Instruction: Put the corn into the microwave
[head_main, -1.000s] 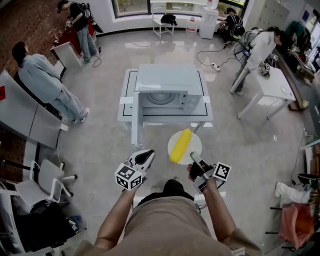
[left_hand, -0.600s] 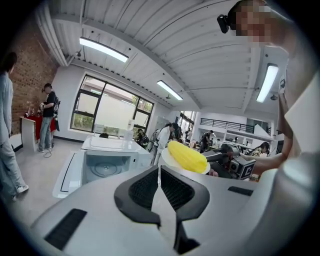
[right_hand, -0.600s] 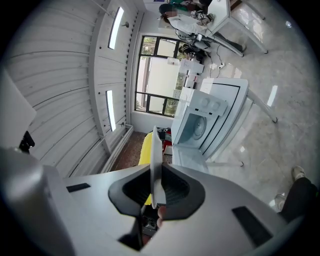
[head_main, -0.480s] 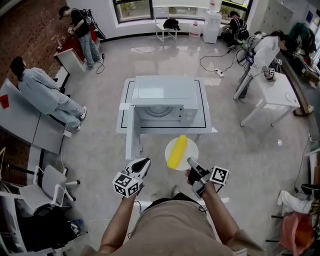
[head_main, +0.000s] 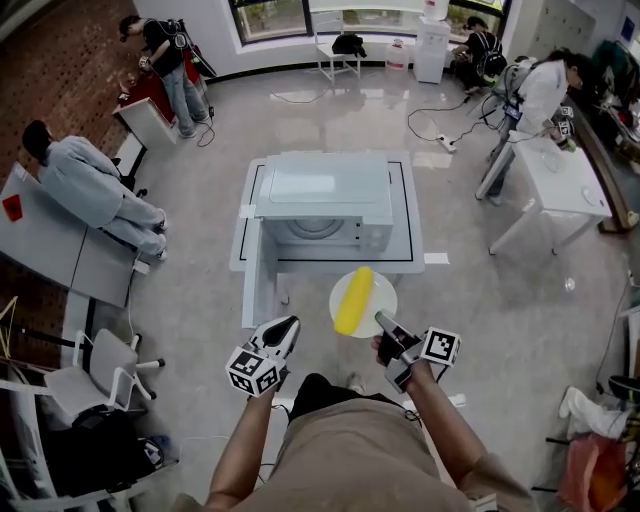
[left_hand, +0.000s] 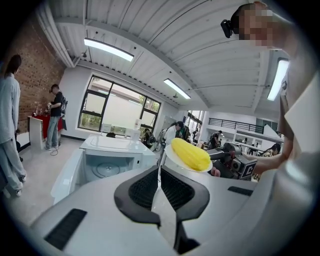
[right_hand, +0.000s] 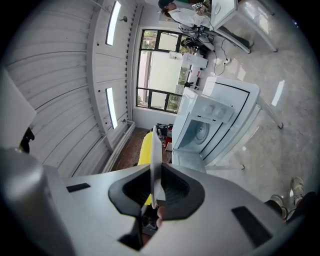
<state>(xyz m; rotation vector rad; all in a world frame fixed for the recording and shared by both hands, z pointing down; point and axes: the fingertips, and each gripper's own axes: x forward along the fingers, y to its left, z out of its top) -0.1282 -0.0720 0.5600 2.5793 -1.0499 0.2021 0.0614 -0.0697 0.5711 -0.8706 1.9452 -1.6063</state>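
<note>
the corn lay on a white plate, held in the air just in front of the microwave, which stood on a table with its door swung open. the right gripper pinched the near rim of the plate between its jaws. the left gripper was beside the plate without touching it, its jaws pressed together with nothing between them.

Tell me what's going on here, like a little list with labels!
microwave: on a table, door open
plate: white, round, held up near the microwave
corn: yellow cob lying on the plate
right gripper: shut on the plate's rim
left gripper: shut, empty
</note>
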